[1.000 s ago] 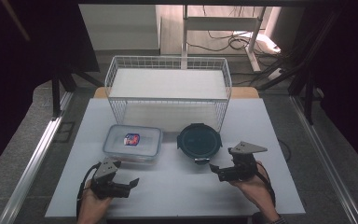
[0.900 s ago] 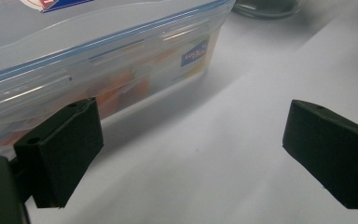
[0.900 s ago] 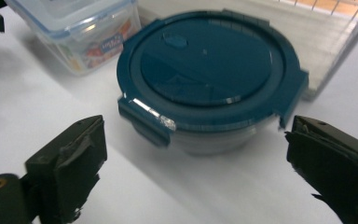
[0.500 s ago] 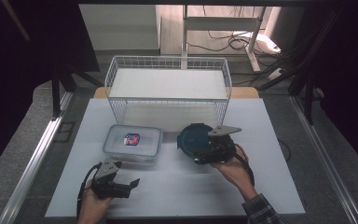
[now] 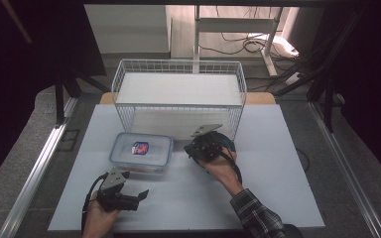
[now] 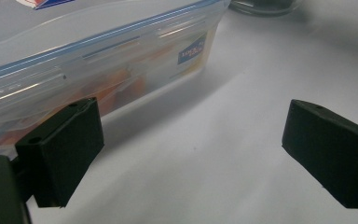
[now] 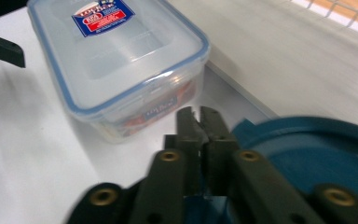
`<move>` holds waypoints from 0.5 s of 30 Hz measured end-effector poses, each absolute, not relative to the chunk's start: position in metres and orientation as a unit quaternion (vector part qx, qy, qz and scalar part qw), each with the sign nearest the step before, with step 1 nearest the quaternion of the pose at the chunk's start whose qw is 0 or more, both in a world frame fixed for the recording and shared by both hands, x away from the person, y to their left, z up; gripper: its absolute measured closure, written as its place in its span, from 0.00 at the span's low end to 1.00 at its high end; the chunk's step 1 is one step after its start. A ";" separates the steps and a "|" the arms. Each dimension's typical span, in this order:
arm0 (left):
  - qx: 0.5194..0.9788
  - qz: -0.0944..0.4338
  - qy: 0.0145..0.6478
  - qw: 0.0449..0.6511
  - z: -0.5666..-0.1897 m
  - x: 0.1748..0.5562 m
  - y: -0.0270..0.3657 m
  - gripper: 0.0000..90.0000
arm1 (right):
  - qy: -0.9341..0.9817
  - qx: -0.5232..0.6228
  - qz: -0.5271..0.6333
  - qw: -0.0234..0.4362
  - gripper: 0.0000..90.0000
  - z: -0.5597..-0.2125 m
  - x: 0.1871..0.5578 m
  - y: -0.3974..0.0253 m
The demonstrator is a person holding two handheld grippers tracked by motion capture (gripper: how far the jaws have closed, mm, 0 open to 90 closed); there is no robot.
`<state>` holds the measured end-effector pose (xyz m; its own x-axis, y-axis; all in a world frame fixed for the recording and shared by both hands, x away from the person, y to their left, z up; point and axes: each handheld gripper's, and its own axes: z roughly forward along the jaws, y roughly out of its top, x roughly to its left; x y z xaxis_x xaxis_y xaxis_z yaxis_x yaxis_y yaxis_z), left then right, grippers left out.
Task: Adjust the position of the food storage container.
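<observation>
Spreading across most of the high view, the white table (image 5: 258,198) carries everything else, with the white wire basket (image 5: 178,69) standing at its far side, its long front wall facing the person. Just in front of the basket's left half lies the clear rectangular food box (image 5: 140,152), closed by a blue-rimmed lid with a red and blue label; orange contents show faintly through its side in the left gripper view (image 6: 98,65), and the right gripper view shows it upright on the table (image 7: 116,60). To the right of the box, close to the basket's front wall, sits the round dark blue container (image 5: 226,142), largely covered from above by the person's right hand. In the right gripper view its blue lid (image 7: 307,154) lies directly under and beside the jaws, but blur makes it impossible to tell whether they touch it. The right gripper (image 5: 202,148) hangs over the round container's left edge, between it and the clear box, and its jaws are pressed together with nothing between them (image 7: 201,122). The left gripper (image 5: 129,195) rests low near the table's front edge, just in front of the clear box, and its jaws are spread wide with bare table between them (image 6: 191,154).
</observation>
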<state>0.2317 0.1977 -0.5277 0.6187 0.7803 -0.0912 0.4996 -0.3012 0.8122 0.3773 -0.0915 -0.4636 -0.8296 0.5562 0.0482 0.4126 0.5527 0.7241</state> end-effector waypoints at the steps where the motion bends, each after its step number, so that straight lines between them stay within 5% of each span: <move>1: 0.790 0.162 0.405 0.431 -0.528 0.232 0.198 0.06 | 0.876 0.276 0.384 0.094 0.99 -0.464 0.377 -0.091; 15: 0.791 0.160 0.405 0.430 -0.528 0.231 0.198 0.06 | 0.892 0.309 0.312 0.108 1.00 -0.476 0.389 -0.070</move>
